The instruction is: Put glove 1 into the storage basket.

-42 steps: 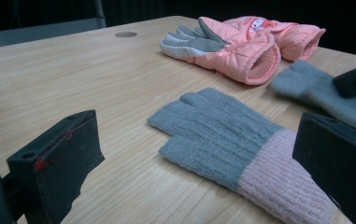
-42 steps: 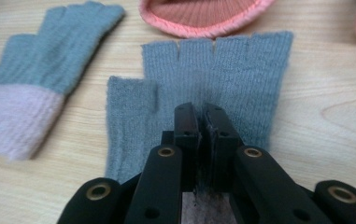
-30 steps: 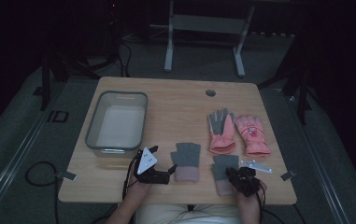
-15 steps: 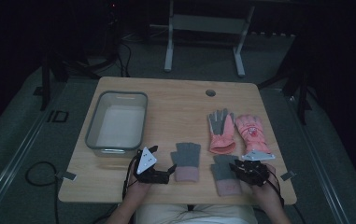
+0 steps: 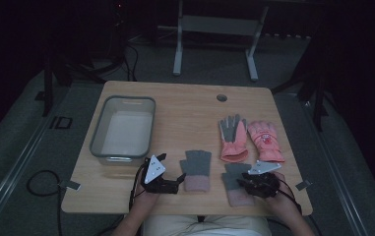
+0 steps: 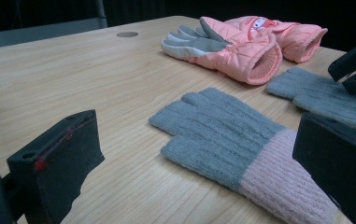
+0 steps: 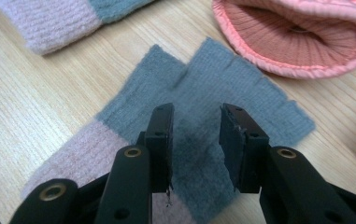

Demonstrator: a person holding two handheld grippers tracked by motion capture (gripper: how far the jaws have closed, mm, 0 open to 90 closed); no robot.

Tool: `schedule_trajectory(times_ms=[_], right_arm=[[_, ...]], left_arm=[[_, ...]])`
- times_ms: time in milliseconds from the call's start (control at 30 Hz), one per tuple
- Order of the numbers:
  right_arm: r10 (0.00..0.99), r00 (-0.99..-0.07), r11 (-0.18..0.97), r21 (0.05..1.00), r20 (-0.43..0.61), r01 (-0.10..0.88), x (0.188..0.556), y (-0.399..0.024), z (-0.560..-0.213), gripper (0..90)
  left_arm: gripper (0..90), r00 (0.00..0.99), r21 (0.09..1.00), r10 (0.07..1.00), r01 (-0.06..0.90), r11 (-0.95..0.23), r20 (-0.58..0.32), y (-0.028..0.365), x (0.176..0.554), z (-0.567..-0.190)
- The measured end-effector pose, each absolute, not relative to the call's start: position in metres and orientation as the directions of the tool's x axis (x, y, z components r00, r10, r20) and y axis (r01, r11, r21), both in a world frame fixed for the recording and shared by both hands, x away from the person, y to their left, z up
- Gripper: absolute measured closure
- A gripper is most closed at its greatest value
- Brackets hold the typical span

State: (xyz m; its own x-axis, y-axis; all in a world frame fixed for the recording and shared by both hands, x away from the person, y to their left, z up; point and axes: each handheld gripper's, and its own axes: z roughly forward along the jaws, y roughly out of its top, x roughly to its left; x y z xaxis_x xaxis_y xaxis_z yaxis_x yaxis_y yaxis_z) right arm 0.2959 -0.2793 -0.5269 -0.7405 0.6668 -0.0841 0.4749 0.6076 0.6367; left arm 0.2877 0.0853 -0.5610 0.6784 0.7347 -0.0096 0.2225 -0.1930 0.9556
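Note:
Two grey knit fingerless gloves with pink cuffs lie flat near the table's front edge. My left gripper (image 5: pixel 179 179) rests just left of the left knit glove (image 5: pixel 196 168). In the left gripper view its jaws stand wide open (image 6: pixel 199 140) with that glove (image 6: pixel 222 135) lying ahead between them, untouched. My right gripper (image 5: pixel 244 182) hovers over the right knit glove (image 5: pixel 233 172). Its jaws (image 7: pixel 196 126) have just been opening and hold nothing; the glove's grey part (image 7: pixel 241 88) lies on the table beneath them.
A pair of pink ski gloves (image 5: pixel 248 138) lies behind the knit gloves at the right. A clear grey-rimmed bin (image 5: pixel 96 142) stands at the left. A round hole (image 5: pixel 221 97) sits near the far edge.
My right gripper has shifted slightly right and up off the right knit glove, its jaws spreading. The left gripper and all gloves stay put.

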Motion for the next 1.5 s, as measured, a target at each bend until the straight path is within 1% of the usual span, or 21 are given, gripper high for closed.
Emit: schedule_trajectory(times_ms=[133,200,233,267,300,400,467,533,600,700,800,900,933,1000,1033,1067,1233,1500], right_arm=[[0.665,-0.744,0.624,0.601,-0.073,0.499,0.3,-0.275,-0.537,63.1],[0.68,-0.732,0.601,0.601,-0.038,0.527,0.302,-0.278,-0.537,64.0],[0.691,-0.722,0.585,0.6,-0.017,0.546,0.303,-0.279,-0.537,66.2],[0.701,-0.713,0.574,0.608,-0.017,0.549,0.301,-0.278,-0.538,71.5],[0.701,-0.713,0.574,0.608,-0.017,0.549,0.301,-0.278,-0.538,71.5],[0.723,-0.691,0.548,0.623,-0.016,0.559,0.3,-0.279,-0.54,81.9],[0.738,-0.674,0.537,0.623,-0.02,0.569,0.298,-0.277,-0.539,85.1],[0.758,-0.652,0.525,0.618,-0.026,0.585,0.294,-0.274,-0.535,85.8],[0.759,-0.651,0.524,0.621,-0.03,0.583,0.293,-0.273,-0.533,85.9],[0.777,-0.63,0.474,0.669,-0.011,0.573,0.284,-0.268,-0.508,85.9],[0.781,-0.624,0.453,0.711,-0.025,0.538,0.281,-0.262,-0.484,86.0],[0.785,-0.617,0.437,0.755,-0.055,0.489,0.286,-0.25,-0.457,86.0],[0.785,-0.617,0.437,0.755,-0.055,0.489,0.286,-0.25,-0.457,86.0],[0.787,-0.615,0.416,0.78,-0.052,0.467,0.292,-0.236,-0.445,85.9],[0.787,-0.615,0.416,0.78,-0.052,0.467,0.292,-0.236,-0.445,85.9],[0.781,-0.623,0.417,0.785,-0.051,0.458,0.296,-0.226,-0.442,86.0],[0.768,-0.64,0.417,0.782,-0.03,0.463,0.302,-0.201,-0.445,85.9],[0.75,-0.661,0.437,0.748,0.004,0.5,0.316,-0.168,-0.47,85.9]], left_arm=[[0.7,0.679,0.955,0.734,0.222,-0.195,-0.009,0.085,0.288,-0.561],[0.7,0.679,0.955,0.734,0.222,-0.195,-0.008,0.085,0.287,-0.561],[0.7,0.679,0.955,0.734,0.223,-0.195,-0.009,0.085,0.287,-0.561],[0.7,0.679,0.955,0.734,0.223,-0.194,-0.009,0.085,0.288,-0.561],[0.7,0.679,0.955,0.734,0.223,-0.194,-0.009,0.085,0.288,-0.561],[0.7,0.678,0.955,0.735,0.225,-0.193,-0.011,0.085,0.288,-0.561],[0.7,0.678,0.955,0.735,0.224,-0.193,-0.01,0.085,0.288,-0.561],[0.7,0.677,0.955,0.736,0.225,-0.192,-0.011,0.086,0.288,-0.561],[0.7,0.676,0.956,0.737,0.226,-0.189,-0.015,0.086,0.288,-0.561],[0.7,0.676,0.955,0.736,0.227,-0.189,-0.015,0.086,0.288,-0.561],[0.7,0.675,0.955,0.738,0.231,-0.184,-0.021,0.086,0.288,-0.561],[0.7,0.679,0.956,0.734,0.227,-0.183,-0.021,0.086,0.288,-0.561],[0.7,0.679,0.956,0.734,0.227,-0.183,-0.021,0.086,0.288,-0.561],[0.7,0.679,0.956,0.734,0.227,-0.183,-0.021,0.086,0.288,-0.561],[0.7,0.676,0.957,0.736,0.226,-0.184,-0.018,0.085,0.288,-0.561],[0.7,0.672,0.957,0.74,0.227,-0.184,-0.017,0.085,0.288,-0.561],[0.7,0.675,0.957,0.738,0.227,-0.18,-0.022,0.086,0.288,-0.561],[0.7,0.679,0.961,0.733,0.225,-0.163,-0.034,0.087,0.287,-0.56]])
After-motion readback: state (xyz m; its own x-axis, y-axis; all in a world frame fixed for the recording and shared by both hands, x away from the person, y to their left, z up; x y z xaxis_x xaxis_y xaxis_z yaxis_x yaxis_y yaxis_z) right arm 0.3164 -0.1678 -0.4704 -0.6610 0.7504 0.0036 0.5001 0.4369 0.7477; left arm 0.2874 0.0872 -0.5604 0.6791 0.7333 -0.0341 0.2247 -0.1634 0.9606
